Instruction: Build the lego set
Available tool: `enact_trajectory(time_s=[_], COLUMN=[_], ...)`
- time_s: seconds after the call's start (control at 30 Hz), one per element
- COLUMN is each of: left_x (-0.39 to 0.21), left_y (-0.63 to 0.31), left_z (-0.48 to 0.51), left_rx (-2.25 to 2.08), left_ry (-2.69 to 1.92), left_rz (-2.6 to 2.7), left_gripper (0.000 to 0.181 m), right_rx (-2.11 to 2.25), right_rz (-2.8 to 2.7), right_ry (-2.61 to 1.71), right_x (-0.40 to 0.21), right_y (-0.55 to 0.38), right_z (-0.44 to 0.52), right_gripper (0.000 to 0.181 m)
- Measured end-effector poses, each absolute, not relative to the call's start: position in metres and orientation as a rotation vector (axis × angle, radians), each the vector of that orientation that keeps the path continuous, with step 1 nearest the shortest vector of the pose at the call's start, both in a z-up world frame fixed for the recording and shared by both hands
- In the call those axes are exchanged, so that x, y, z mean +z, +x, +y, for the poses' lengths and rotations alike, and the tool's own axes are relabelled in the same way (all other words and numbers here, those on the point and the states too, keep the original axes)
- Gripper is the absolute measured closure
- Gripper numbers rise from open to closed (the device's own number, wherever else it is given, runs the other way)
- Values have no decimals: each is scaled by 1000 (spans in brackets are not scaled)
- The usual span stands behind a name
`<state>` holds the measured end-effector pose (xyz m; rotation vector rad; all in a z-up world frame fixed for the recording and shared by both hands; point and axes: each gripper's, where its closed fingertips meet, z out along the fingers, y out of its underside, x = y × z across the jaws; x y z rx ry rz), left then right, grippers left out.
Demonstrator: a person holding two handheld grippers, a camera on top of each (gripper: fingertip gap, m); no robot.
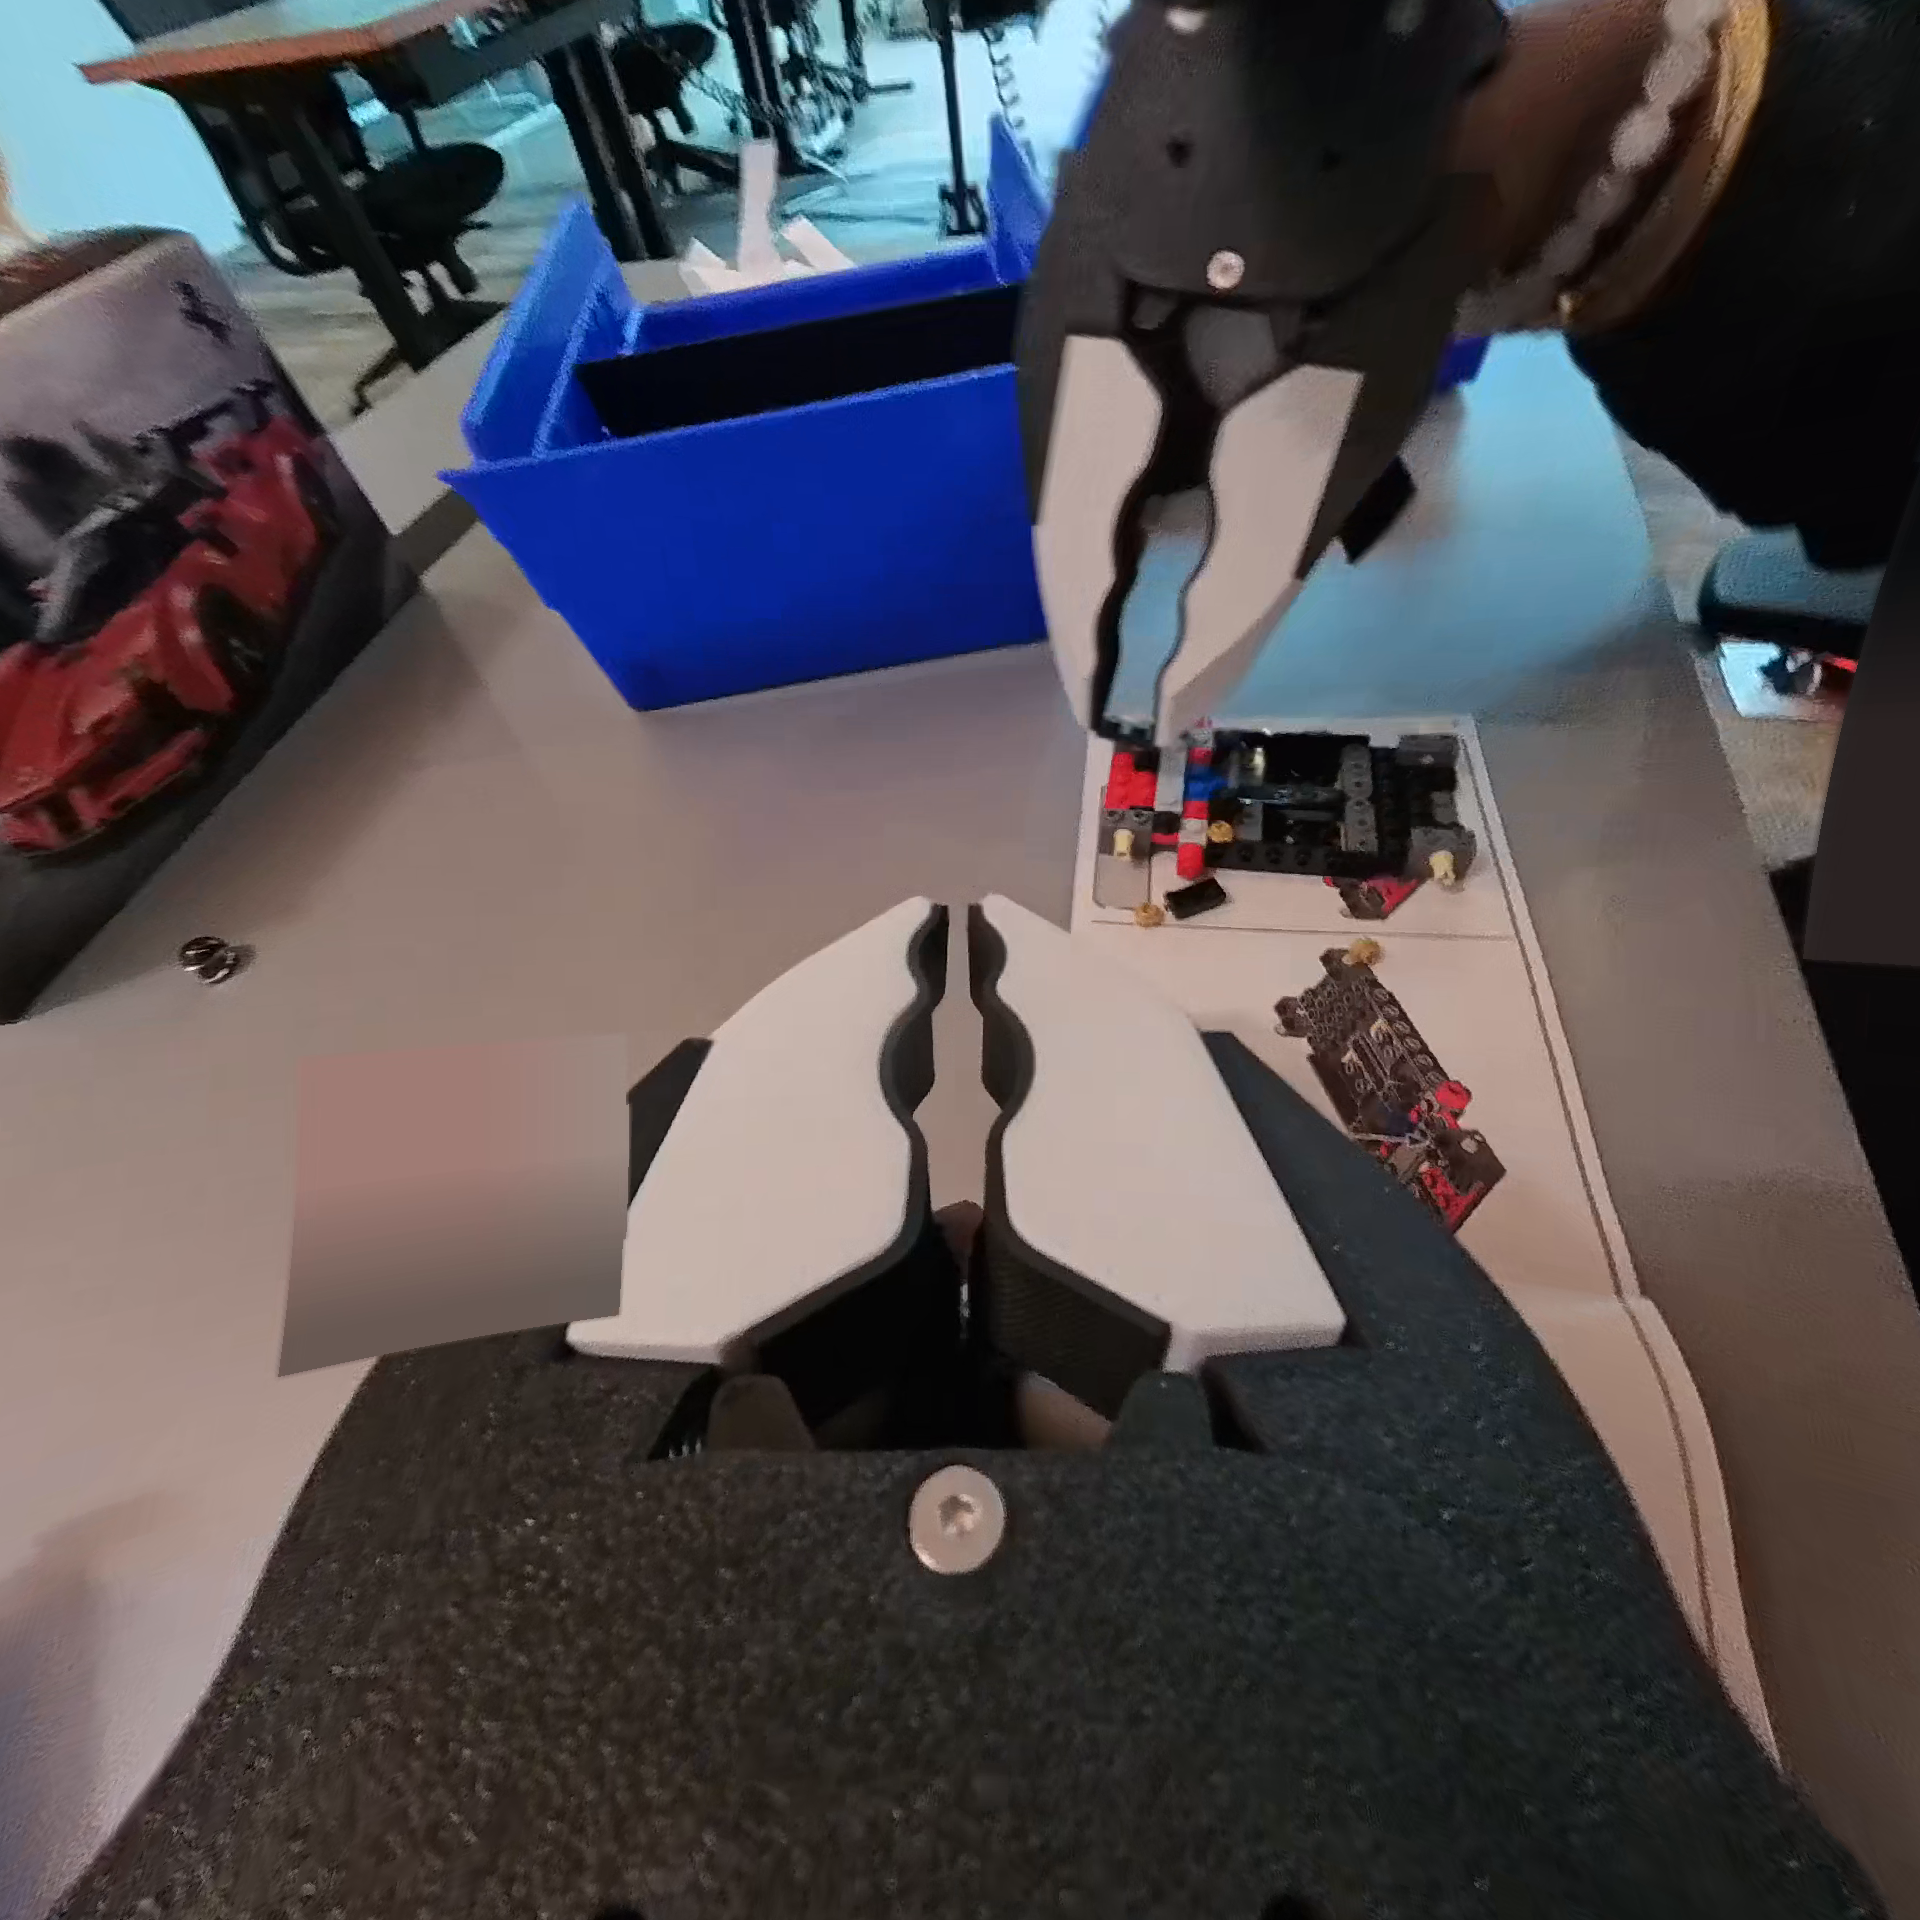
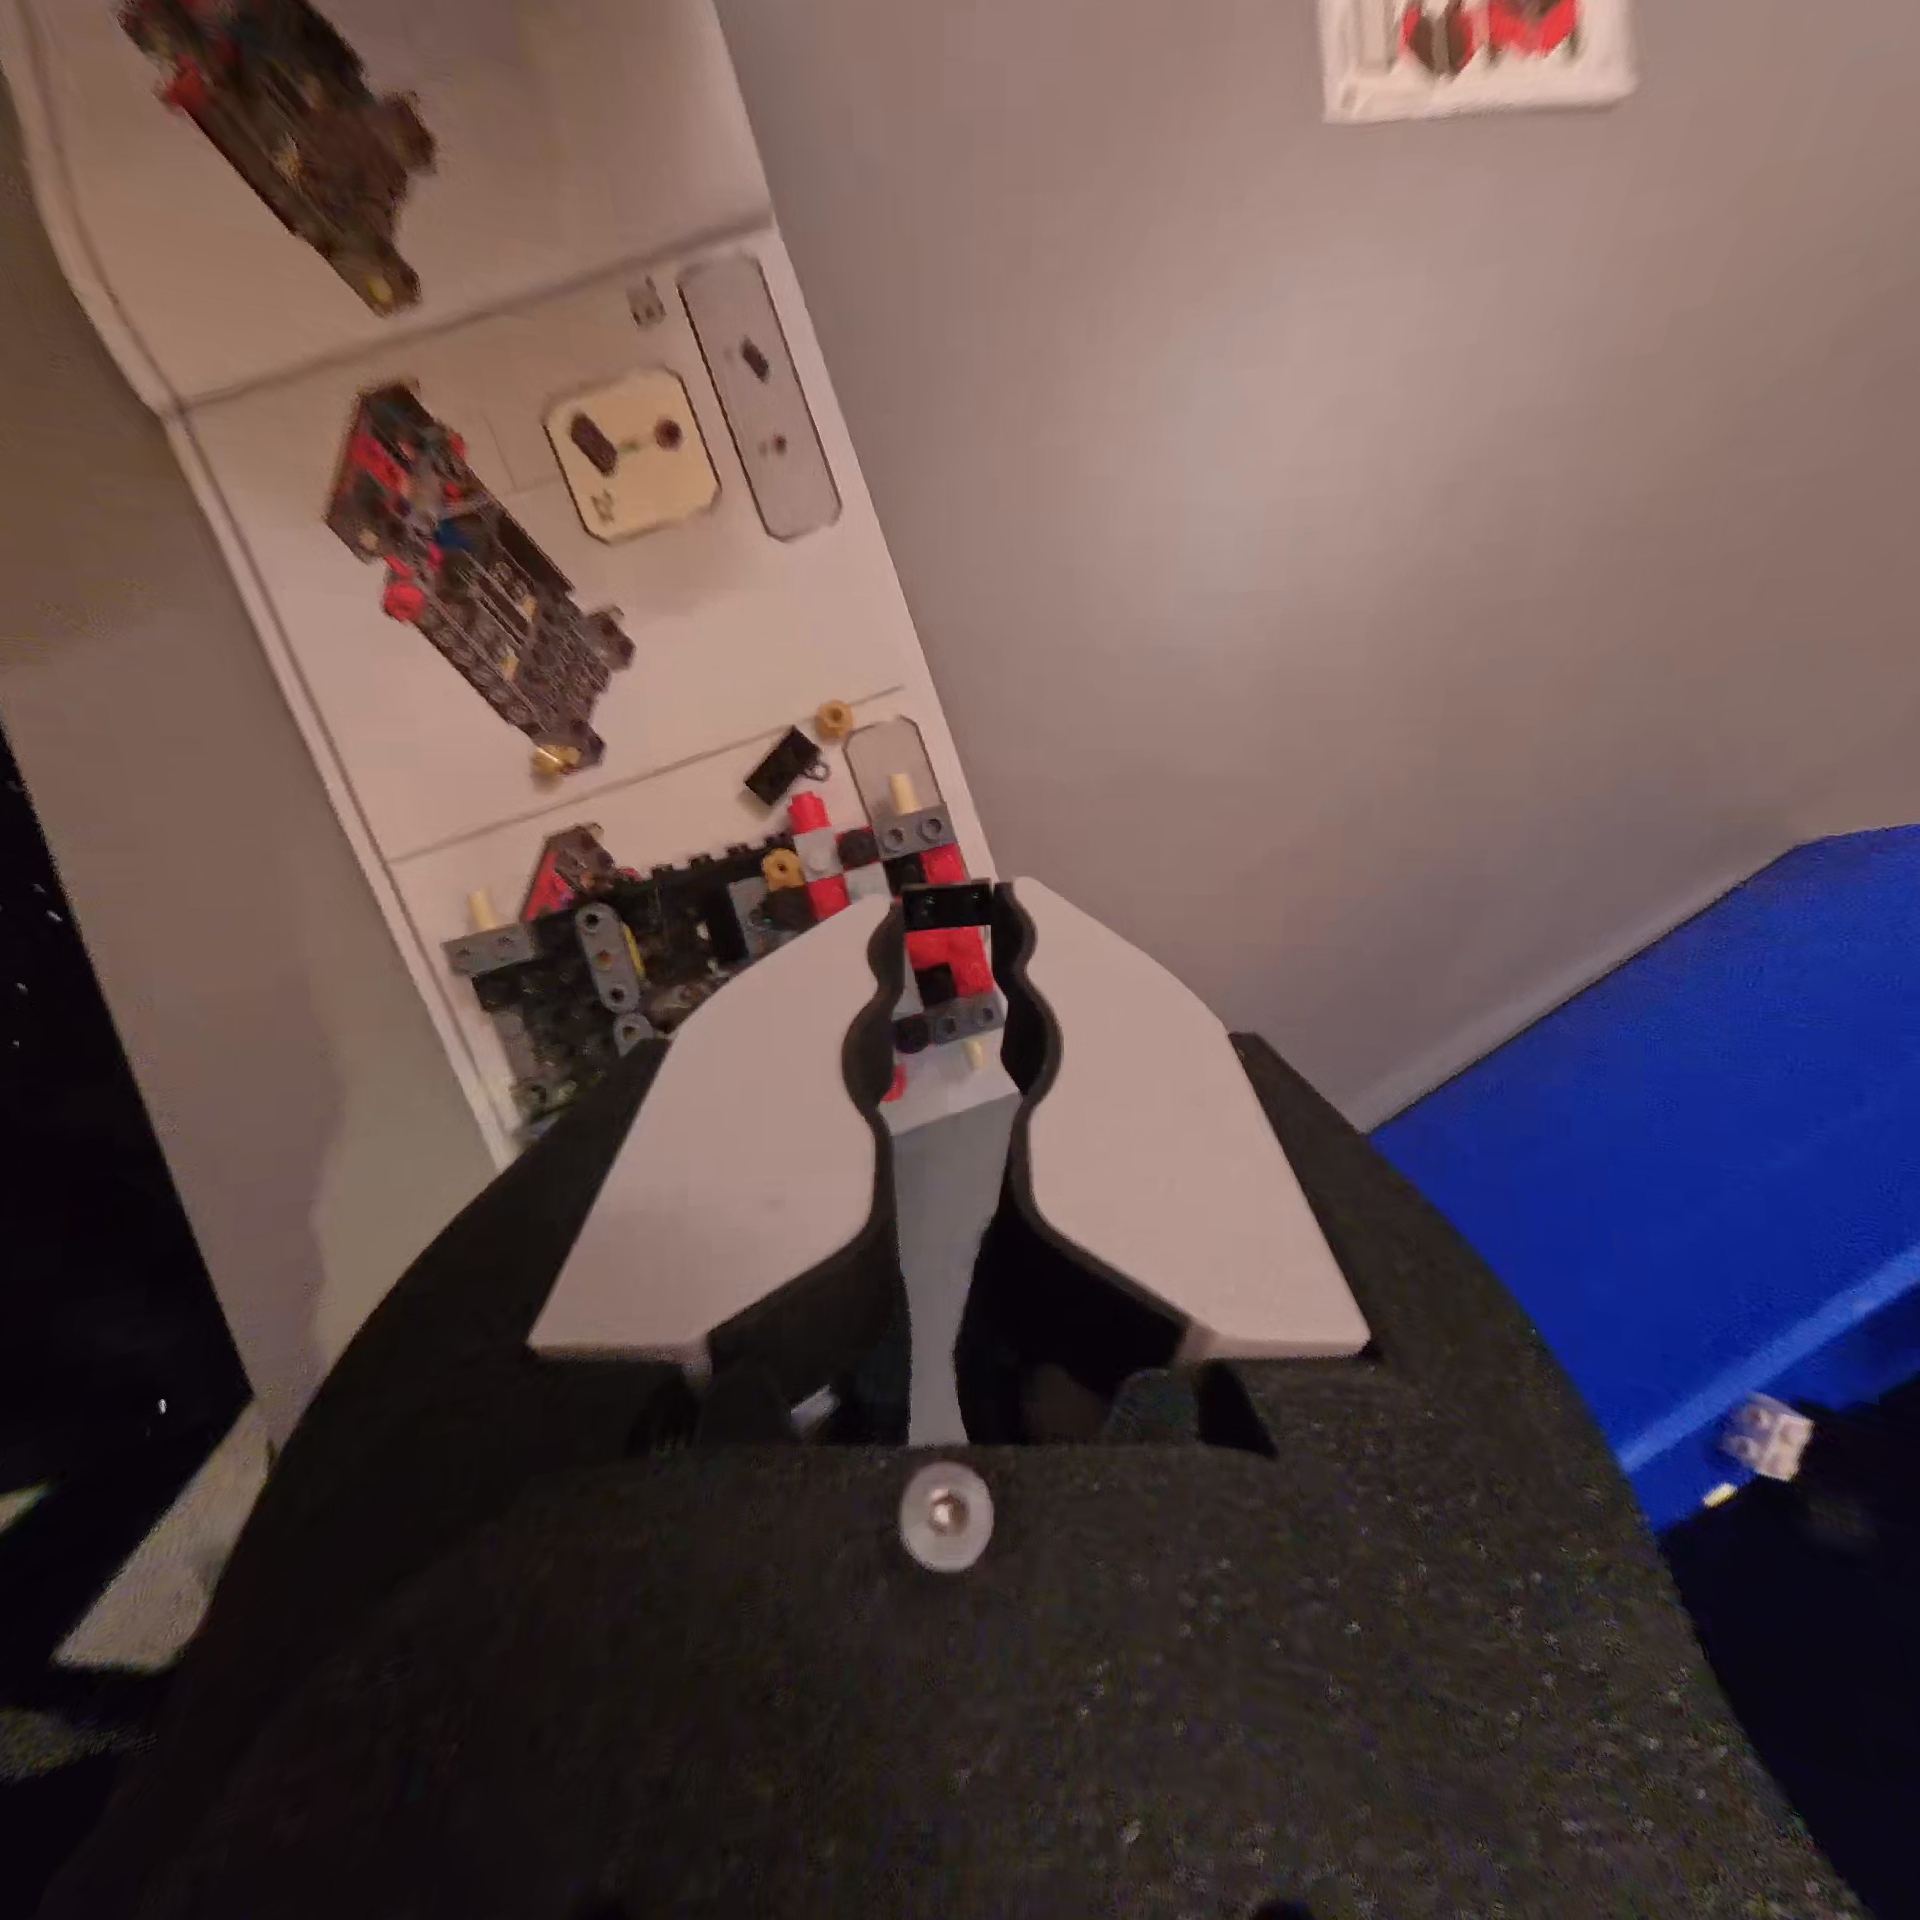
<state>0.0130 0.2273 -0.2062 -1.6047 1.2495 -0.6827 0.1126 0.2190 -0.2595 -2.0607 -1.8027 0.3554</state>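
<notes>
The partly built black, red and grey lego chassis [image 1: 1288,805] sat on the open white instruction booklet [image 1: 1475,1060] on the grey table [image 1: 623,831]. The right gripper [image 2: 948,906] was down at its red end, tips clamped on a small flat black lego plate [image 2: 943,906]. The left gripper [image 1: 958,912] hung apart over bare table, fingers nearly together, gripping nothing. One loose black brick [image 1: 1195,898] lay just beside the chassis. Blue plastic bin [image 1: 769,520] behind, printed set box [image 1: 156,582] far left.
</notes>
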Motion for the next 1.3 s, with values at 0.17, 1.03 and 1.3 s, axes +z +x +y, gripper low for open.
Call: enact_trajectory(time_s=[0.17,1.03,1.3], left_x=[-222,-203,-204], left_y=[21,7,7], left_z=[219,227,225], left_rx=[-649,-680,-680], left_ry=[-1613,-1575,-1576], left_rz=[1365,1246,1258], left_gripper=[177,177,177], right_rx=[375,382,331], right_rz=[-1969,-1768,-1970], right_ry=[-2167,-2162,-2186], right_x=[-271,-256,-275], right_y=[114,120,108], right_z=[217,233,222], right_gripper=[165,165,165])
